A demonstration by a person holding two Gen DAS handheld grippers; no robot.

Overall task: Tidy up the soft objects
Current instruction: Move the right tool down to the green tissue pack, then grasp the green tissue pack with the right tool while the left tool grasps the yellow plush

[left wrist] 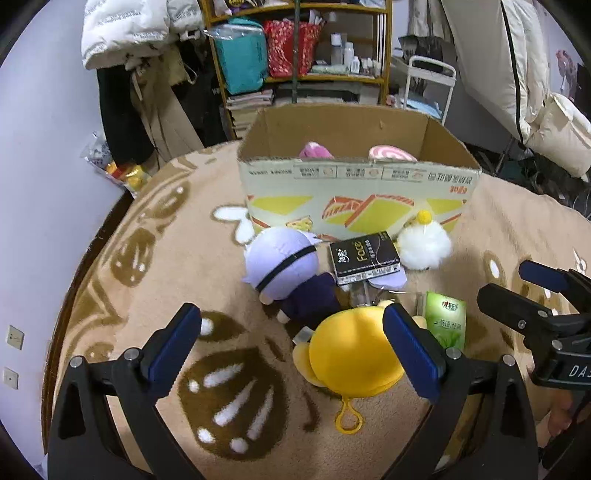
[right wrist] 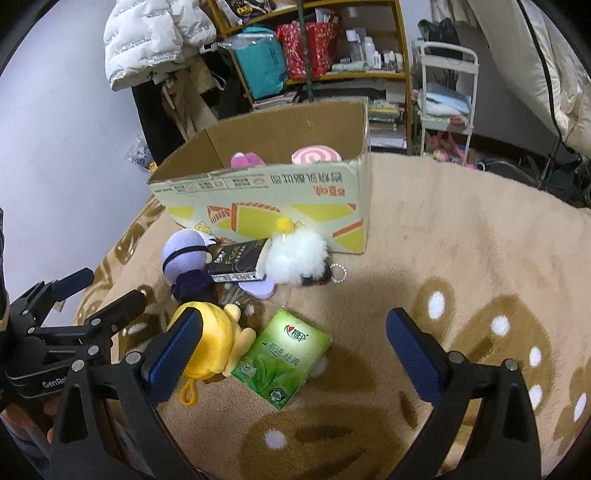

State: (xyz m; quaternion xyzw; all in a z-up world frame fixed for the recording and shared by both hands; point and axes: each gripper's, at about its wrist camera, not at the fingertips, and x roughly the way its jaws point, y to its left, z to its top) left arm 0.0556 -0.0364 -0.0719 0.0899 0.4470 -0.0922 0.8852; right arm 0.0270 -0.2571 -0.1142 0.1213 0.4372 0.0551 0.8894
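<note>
An open cardboard box (left wrist: 354,206) (right wrist: 280,206) stands on the rug, with a pink plush (left wrist: 314,150) and a pink swirl plush (left wrist: 391,153) inside. In front lie a purple-headed doll (left wrist: 282,264) (right wrist: 184,254), a black tissue pack (left wrist: 364,258) (right wrist: 236,264), a white fluffy plush (left wrist: 424,245) (right wrist: 295,258), a yellow plush (left wrist: 351,354) (right wrist: 214,339) and a green tissue pack (left wrist: 445,321) (right wrist: 284,356). My left gripper (left wrist: 291,343) is open, the yellow plush by its right finger. My right gripper (right wrist: 295,354) is open above the green pack.
A beige rug with brown patterns (right wrist: 461,258) covers the floor. A shelf with bags and bottles (left wrist: 295,55) stands behind the box, a white cart (right wrist: 447,96) to the right, coats (left wrist: 125,33) at the left. The right gripper shows in the left wrist view (left wrist: 517,291).
</note>
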